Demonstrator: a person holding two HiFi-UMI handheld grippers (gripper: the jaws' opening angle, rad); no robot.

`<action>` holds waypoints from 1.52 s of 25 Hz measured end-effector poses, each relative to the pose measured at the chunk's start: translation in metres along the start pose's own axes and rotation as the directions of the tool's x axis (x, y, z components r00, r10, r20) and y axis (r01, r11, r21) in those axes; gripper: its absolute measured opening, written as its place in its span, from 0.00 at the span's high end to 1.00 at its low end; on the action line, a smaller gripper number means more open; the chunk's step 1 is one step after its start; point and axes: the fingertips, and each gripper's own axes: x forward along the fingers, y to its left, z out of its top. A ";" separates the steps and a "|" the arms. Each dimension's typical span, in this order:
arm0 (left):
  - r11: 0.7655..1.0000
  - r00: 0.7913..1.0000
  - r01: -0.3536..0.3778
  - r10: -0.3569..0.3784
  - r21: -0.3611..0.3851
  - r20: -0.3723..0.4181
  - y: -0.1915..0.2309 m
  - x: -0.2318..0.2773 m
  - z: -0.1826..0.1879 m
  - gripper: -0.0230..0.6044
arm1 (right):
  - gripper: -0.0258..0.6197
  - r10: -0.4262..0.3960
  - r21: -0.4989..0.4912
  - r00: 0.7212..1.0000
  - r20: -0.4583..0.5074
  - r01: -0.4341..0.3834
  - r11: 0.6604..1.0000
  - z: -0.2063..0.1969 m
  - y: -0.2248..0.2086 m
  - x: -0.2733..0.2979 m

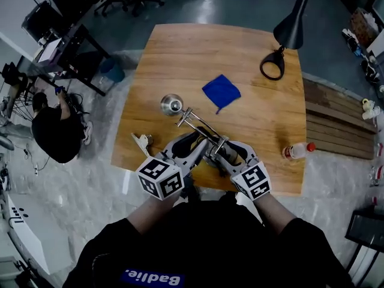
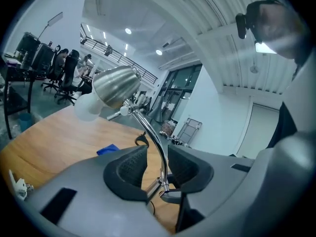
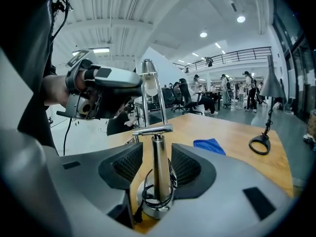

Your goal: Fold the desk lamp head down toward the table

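Risk: left tool gapes around lamp arm, right tool around lamp post; nothing is clamped, so lamp head could drop.

Blue patch on the dark top reads "Badie."

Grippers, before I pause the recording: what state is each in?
Left gripper: open, lamp arm between its fingers, not gripped.
Right gripper: open, lamp post between its fingers.
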 end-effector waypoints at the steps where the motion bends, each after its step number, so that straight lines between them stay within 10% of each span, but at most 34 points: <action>1: 1.000 1.000 0.001 -0.001 -0.005 0.003 0.000 0.002 0.002 0.77 | 0.70 0.002 -0.007 1.000 -0.003 -0.002 1.000 -0.002 -0.001 0.002; 24: 0.976 0.996 0.050 -0.033 -0.213 0.083 0.015 0.021 0.015 0.85 | 0.79 0.017 -0.123 1.000 0.020 -0.014 0.992 -0.009 -0.003 0.017; 32: 0.723 0.988 0.116 -0.017 -0.681 0.150 0.060 0.024 -0.013 0.85 | 0.79 0.014 -0.123 1.000 0.003 -0.014 0.992 -0.009 -0.001 0.017; 38: 0.600 0.972 0.214 -0.054 -0.771 0.228 0.069 0.033 -0.023 0.85 | 0.79 0.010 -0.134 1.000 -0.018 -0.012 0.991 -0.009 -0.002 0.019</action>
